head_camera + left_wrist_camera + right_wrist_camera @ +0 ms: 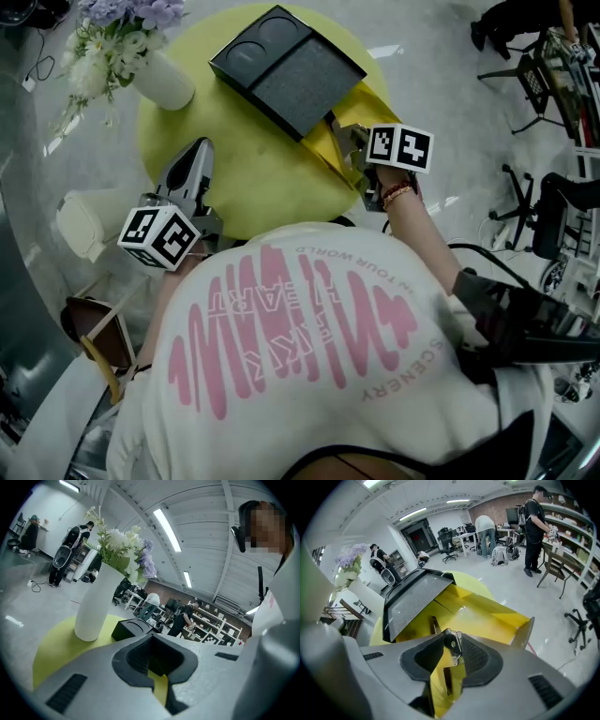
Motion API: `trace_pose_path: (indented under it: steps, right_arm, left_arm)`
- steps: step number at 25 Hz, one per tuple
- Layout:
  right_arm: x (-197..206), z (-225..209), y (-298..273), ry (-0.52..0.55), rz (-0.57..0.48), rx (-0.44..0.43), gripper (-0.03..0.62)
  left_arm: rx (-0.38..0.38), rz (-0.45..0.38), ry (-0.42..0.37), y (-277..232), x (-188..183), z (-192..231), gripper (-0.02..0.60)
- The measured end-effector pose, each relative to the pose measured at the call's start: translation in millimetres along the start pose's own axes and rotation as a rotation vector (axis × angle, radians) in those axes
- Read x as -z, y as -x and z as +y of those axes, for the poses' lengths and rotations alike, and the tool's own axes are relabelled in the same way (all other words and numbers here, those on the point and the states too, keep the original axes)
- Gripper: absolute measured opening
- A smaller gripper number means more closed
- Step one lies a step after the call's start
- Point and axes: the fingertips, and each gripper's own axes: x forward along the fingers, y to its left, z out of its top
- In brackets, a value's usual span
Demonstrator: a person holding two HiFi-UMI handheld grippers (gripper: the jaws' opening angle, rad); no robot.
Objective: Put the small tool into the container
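Metal, so likely light, stiff and slippery: the small tool [453, 643] sits pinched by its flat sides in the right tongs [447, 658], yellow container [487, 616] just below them; left tongs [157, 670] closed, empty

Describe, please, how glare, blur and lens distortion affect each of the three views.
Head view: evenly lit, with white glare patches on the glossy grey floor. Left gripper view: strong fisheye bend, ceiling strip lights blown out, near jaws soft. Right gripper view: the same bend, a sheen on the open yellow container, and the small metal tool fairly sharp.
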Motion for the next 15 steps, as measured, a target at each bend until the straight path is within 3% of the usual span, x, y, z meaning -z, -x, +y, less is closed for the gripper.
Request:
trace_pose_path:
  steps: [15]
  right_arm:
    - [7, 0, -4, -0.017, 0.086, 0.004, 0.14]
  left_arm:
    - [-0.129, -0.095, 0.01, 35, 6, -32, 0.008]
